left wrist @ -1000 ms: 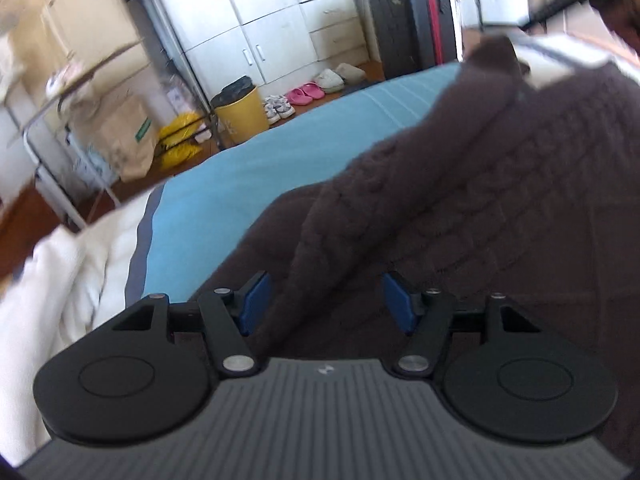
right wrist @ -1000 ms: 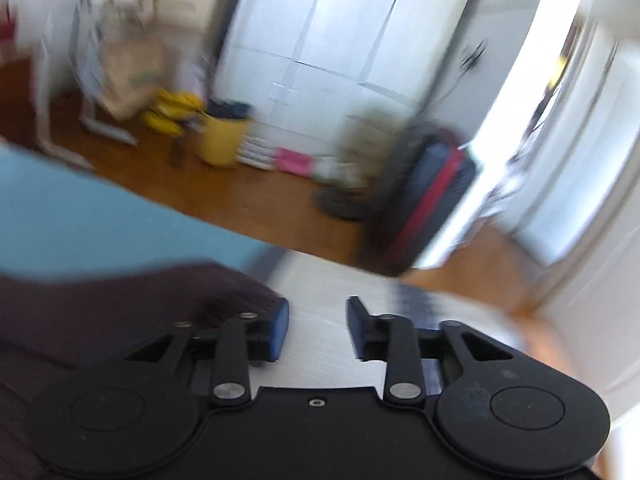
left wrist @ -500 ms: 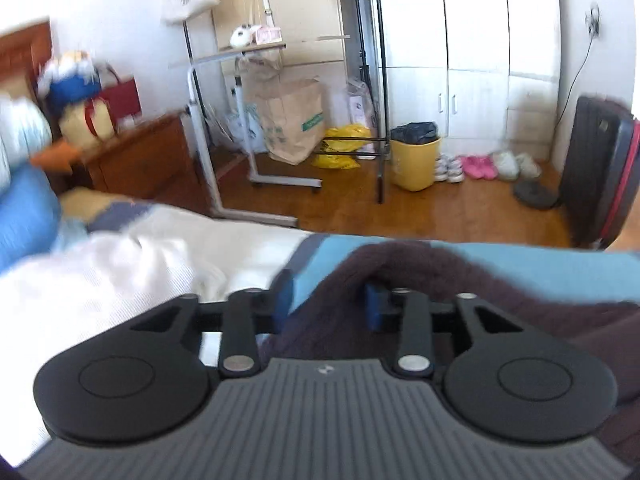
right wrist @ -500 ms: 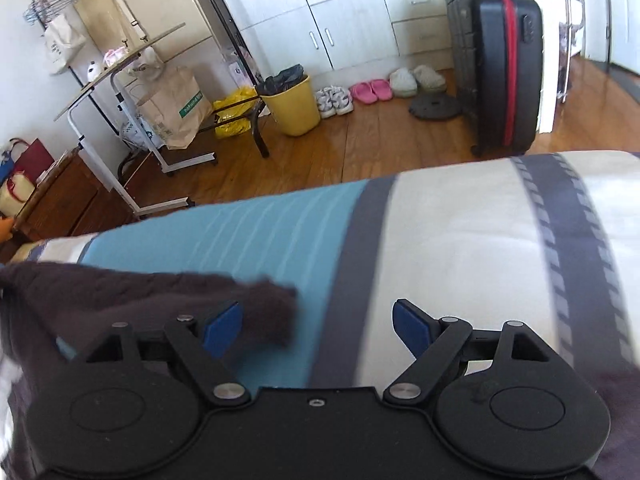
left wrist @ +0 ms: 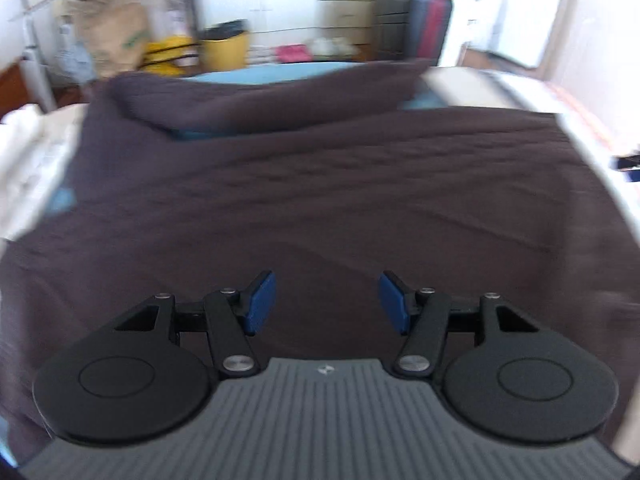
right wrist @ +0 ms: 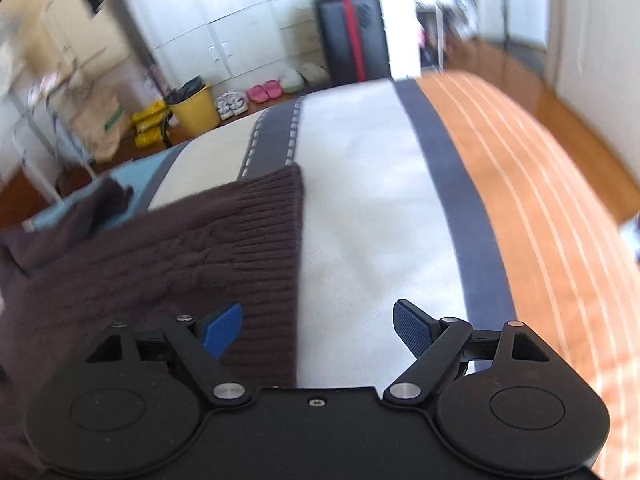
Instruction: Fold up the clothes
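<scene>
Sweater (left wrist: 320, 184), dark brown knit, spread flat on striped bed cover (right wrist: 360, 216), long axis left-right, ribbed hem right; left gripper (left wrist: 327, 303) just reopened, right gripper (right wrist: 318, 326) spread, both empty; wardrobe (right wrist: 224, 28) far

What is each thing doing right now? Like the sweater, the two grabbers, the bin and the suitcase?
Brown sweater: spread flat on the bed, one sleeve folded across the top.
Left gripper: open over the sweater, holding nothing; jaws have just been opening.
Right gripper: open wide above the sweater's ribbed hem, empty.
Yellow bin: upright, dark bag inside.
Suitcase: standing upright.
</scene>
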